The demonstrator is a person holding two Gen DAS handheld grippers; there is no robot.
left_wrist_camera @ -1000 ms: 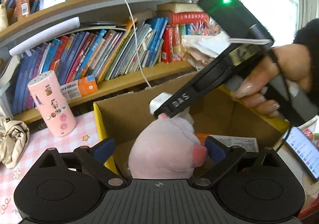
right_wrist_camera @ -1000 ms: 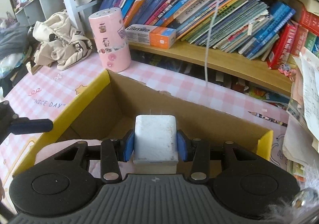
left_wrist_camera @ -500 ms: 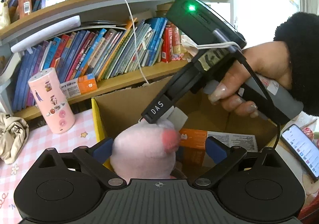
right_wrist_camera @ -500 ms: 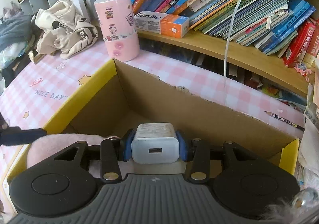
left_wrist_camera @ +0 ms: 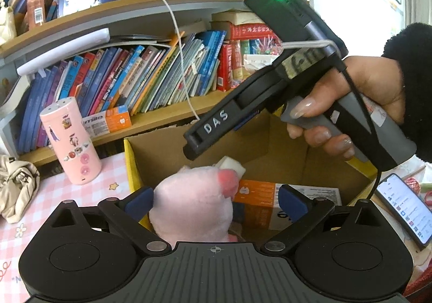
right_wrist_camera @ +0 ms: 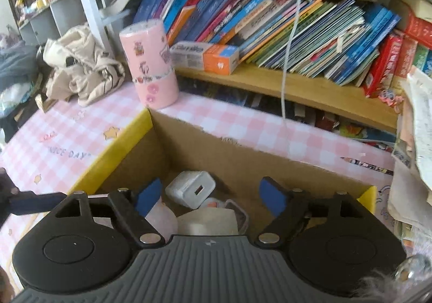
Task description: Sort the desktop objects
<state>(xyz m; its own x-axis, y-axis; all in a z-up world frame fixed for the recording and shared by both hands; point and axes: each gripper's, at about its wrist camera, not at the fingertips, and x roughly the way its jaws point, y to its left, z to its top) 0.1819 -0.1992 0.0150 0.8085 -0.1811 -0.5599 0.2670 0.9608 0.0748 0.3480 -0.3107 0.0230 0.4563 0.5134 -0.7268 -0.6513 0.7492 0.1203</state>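
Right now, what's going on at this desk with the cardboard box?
A person is sorting desk items into the open brown cardboard box with two handheld claws. The right claw is open above the box, and the white USB charger block lies loose inside it. The left claw is open too, with the pink plush toy between its fingers but not squeezed, over the box's near edge.

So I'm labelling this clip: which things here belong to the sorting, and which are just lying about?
Sorting:
cardboard box
white charger
pink plush toy
orange carton
left claw
right claw

Lying about:
pink canister
shelf books
beige cloth
phone
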